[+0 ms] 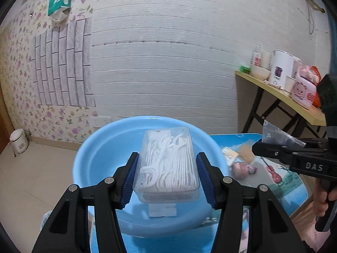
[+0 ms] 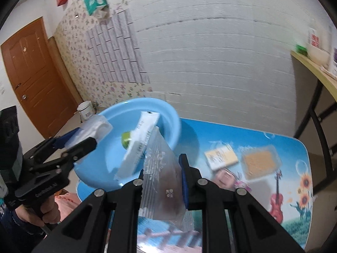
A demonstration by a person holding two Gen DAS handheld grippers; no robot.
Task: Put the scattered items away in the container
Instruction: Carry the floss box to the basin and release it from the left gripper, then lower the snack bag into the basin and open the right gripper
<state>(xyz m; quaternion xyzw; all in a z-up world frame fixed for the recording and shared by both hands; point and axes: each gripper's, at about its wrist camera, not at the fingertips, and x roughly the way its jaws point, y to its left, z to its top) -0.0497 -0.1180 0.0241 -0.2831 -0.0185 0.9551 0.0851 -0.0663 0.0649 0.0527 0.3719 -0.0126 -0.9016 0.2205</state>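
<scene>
Above blue basin, floss box between left tongs.

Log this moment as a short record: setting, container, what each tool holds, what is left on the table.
setting: picture-printed blue table by a white wall
container: light blue basin; a white packet and something green lie in it
left tool: shut on clear box of floss picks, above the basin
right tool: shut on clear patterned sachet
left on table: yellow-white packet, clear tray of tan contents, small pink item
</scene>
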